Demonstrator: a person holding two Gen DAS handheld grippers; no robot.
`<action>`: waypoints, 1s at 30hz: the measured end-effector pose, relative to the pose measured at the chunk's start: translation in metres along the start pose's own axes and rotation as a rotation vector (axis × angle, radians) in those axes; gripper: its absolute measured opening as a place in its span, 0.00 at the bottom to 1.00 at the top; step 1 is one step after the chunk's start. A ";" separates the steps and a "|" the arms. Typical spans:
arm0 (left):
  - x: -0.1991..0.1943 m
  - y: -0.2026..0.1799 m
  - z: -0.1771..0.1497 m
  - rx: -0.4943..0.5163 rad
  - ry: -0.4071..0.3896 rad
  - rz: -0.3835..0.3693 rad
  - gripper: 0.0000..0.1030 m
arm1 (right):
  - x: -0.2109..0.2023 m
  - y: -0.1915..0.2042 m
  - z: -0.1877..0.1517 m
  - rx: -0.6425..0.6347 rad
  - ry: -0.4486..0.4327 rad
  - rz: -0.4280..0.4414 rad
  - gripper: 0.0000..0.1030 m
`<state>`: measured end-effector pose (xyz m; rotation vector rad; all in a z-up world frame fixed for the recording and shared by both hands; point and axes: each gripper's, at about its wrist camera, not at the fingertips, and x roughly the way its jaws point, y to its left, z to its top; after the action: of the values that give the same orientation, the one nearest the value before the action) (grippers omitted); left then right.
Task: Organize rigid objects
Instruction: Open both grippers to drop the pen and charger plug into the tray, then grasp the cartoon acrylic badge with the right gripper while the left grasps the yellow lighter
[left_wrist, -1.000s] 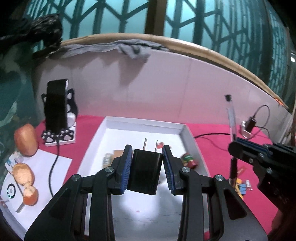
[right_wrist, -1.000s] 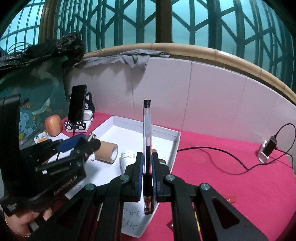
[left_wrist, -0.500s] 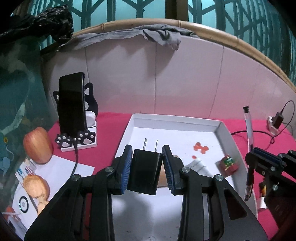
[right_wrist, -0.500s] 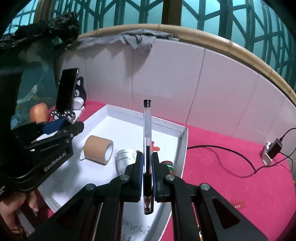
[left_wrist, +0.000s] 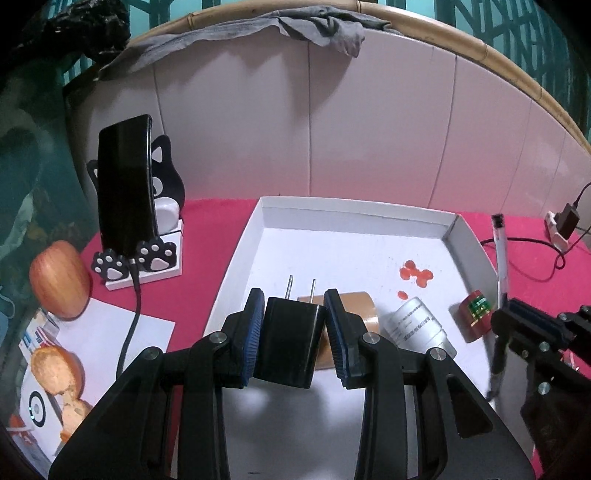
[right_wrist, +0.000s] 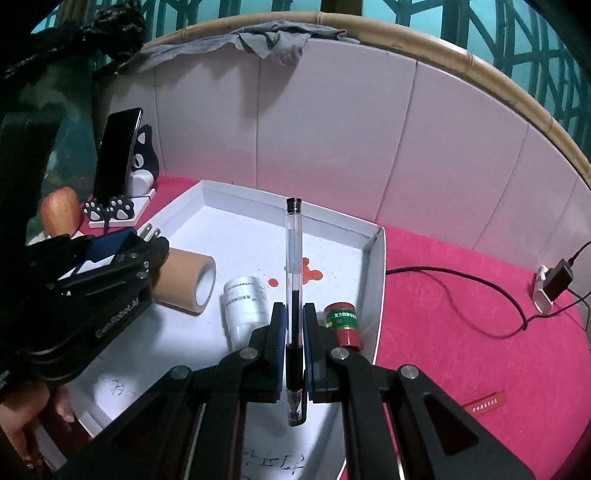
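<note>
My left gripper (left_wrist: 293, 317) is shut on a black plug adapter (left_wrist: 291, 341), prongs pointing forward, held above the white tray (left_wrist: 354, 208). My right gripper (right_wrist: 294, 328) is shut on a clear black-ink pen (right_wrist: 294, 266) that stands upright above the tray's (right_wrist: 373, 280) right side. In the tray lie a tan tape roll (right_wrist: 188, 282), a white bottle (right_wrist: 245, 302) and a small red-and-green jar (right_wrist: 342, 323). The right gripper and pen (left_wrist: 499, 258) also show at the right of the left wrist view.
A phone on a cat-shaped stand (left_wrist: 127, 192) stands left of the tray on the red cloth. An apple (left_wrist: 59, 278), bread (left_wrist: 55, 369) and papers lie further left. A charger and cable (right_wrist: 554, 284) lie at the right. A white wall stands close behind.
Both grippers have moved forward and lower over the tray, so the tape roll, bottle and jar look closer. Both still hold their objects.
</note>
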<state>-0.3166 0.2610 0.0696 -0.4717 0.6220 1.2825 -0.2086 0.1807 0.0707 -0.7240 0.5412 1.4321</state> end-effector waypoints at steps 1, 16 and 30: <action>0.000 -0.001 0.000 0.002 -0.001 0.003 0.32 | 0.001 0.000 0.000 0.000 0.003 0.002 0.07; -0.008 0.009 0.005 -0.064 -0.038 0.026 0.90 | -0.001 0.001 0.000 0.017 -0.015 0.010 0.34; -0.075 0.007 -0.005 -0.147 -0.181 -0.064 0.90 | -0.053 -0.058 -0.026 0.145 -0.139 -0.009 0.93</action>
<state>-0.3364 0.2044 0.1158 -0.4859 0.3601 1.2988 -0.1534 0.1263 0.0983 -0.5072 0.5272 1.4076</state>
